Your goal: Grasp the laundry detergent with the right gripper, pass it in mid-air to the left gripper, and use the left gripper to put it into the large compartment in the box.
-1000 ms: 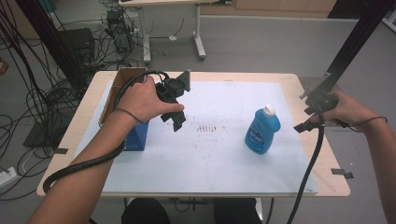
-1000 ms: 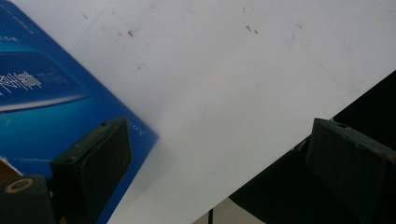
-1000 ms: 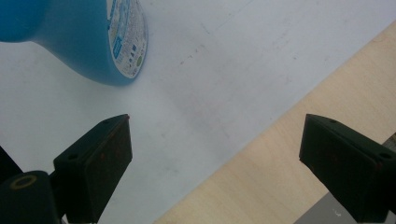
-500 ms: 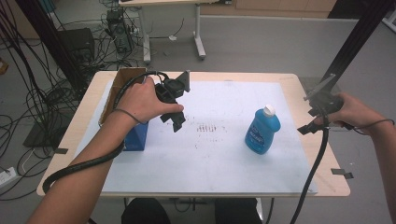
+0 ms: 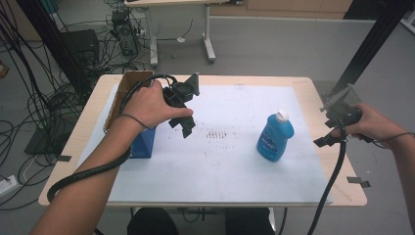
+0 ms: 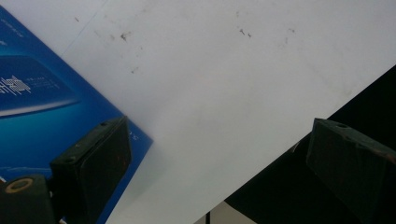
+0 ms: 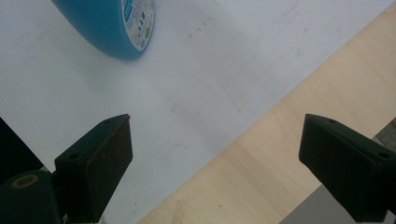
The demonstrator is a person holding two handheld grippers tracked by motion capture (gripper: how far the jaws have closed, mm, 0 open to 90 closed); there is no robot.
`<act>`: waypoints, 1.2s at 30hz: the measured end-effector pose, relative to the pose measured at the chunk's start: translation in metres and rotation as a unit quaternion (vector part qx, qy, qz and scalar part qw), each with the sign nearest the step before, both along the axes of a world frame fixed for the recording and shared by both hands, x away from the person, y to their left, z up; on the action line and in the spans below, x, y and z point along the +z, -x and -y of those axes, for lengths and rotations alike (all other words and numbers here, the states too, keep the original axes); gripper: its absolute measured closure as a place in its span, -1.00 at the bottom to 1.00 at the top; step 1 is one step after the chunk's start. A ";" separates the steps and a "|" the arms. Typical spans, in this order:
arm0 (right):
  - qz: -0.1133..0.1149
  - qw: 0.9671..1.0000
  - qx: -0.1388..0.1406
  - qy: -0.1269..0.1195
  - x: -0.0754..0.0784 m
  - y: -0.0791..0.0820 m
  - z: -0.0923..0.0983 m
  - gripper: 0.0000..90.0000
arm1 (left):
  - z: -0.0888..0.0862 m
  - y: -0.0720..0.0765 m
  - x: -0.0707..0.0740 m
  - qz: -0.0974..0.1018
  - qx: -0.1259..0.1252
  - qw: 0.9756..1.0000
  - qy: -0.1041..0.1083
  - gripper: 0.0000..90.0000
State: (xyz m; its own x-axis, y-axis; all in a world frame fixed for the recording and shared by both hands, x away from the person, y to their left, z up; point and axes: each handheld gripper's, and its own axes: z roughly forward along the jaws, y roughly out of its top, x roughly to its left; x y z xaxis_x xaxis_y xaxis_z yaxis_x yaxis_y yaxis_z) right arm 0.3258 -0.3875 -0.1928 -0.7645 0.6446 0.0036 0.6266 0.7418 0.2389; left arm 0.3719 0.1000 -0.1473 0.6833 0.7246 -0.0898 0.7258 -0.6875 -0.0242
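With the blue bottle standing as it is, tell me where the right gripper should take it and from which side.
Probably the body just below the shoulder of the blue bottle, approached level from its right, where the right gripper waits open. The bottle stands upright on the white sheet with open space on that side; the white cap looks too small.

A pale wooden tabletop [image 5: 313, 88] stood on a grey floor [image 5: 274, 44], most of it covered by a white sheet [image 5: 235, 161]. Behind it stood another table's white legs [image 5: 209, 34]. Black cables [image 5: 29, 98] sprawled over the floor at the left, near dark equipment [image 5: 80, 44]. A black frame post [image 5: 372, 44] rose at the right.
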 end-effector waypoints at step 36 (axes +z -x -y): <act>-0.001 1.000 -0.004 0.012 -0.009 0.040 -0.012 -0.87 | 0.002 0.003 0.000 -0.004 0.002 1.000 -0.005 -0.84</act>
State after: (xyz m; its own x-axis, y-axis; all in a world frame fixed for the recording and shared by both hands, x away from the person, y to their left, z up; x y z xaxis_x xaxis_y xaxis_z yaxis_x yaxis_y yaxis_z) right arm 0.2854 -0.3752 -0.2015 -0.7589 0.6511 -0.0099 0.6336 0.7418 0.2195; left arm 0.3684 0.0982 -0.1477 0.6791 0.7287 -0.0888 0.7288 -0.6837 -0.0369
